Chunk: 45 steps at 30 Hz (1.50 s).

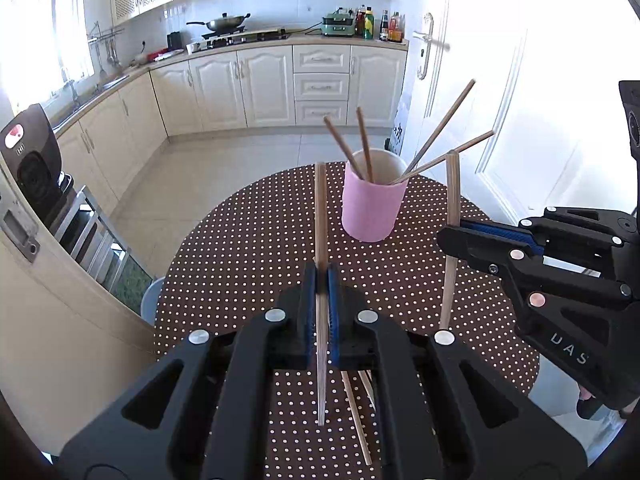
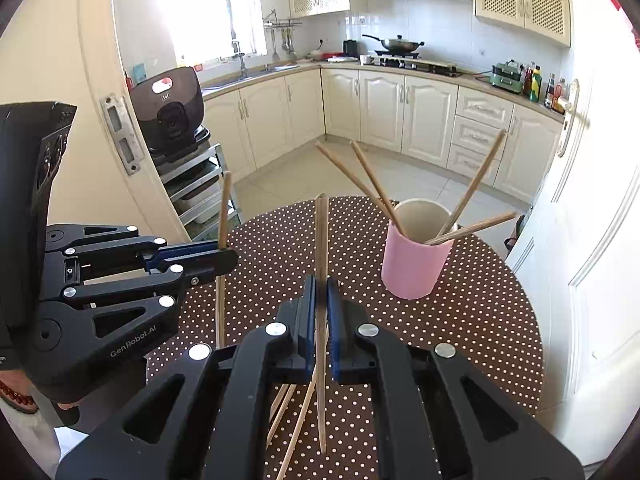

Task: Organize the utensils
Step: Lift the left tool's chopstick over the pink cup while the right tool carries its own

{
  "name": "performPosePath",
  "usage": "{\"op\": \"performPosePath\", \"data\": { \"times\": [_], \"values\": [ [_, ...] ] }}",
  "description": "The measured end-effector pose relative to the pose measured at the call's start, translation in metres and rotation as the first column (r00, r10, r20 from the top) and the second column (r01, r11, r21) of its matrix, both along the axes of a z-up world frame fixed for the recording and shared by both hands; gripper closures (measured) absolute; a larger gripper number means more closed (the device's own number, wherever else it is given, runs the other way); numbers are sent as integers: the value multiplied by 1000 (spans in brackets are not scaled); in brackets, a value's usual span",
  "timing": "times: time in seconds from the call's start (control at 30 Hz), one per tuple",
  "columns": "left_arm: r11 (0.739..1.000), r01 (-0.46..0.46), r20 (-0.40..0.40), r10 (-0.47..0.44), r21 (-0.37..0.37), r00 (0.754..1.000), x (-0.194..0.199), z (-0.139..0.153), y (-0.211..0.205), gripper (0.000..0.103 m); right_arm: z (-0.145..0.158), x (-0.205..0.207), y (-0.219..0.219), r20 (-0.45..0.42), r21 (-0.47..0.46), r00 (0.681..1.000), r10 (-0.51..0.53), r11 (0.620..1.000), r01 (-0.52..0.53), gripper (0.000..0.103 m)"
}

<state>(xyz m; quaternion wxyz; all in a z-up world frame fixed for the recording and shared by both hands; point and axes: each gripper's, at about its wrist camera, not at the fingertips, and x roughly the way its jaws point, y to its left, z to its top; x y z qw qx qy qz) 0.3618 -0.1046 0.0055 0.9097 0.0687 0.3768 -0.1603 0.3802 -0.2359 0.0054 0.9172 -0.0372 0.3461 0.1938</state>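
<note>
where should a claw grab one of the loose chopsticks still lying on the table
Both claws are shut on a chopstick each. For a loose chopstick lying flat on the dotted table, probably come from straight above and pinch across its thin shaft near the middle: it is long, narrow, and would likely tip if held near an end.

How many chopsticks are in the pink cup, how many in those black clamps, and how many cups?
Pink cylindrical cup: 1
Wooden chopsticks standing in it: 4
Wooden chopsticks clamped, one each in left gripper and right gripper: 2
Total: 7, leaving out loose chopsticks on the brown polka-dot table, partly hidden.
</note>
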Motion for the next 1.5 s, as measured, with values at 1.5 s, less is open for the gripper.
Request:
{"op": "performPosePath", "data": {
  "times": [1.5],
  "values": [
    [954,49,353,62,-296,934,69,79,-54,97,69,48,-97,432,259,865,-255,954,151,99]
  ]
}}
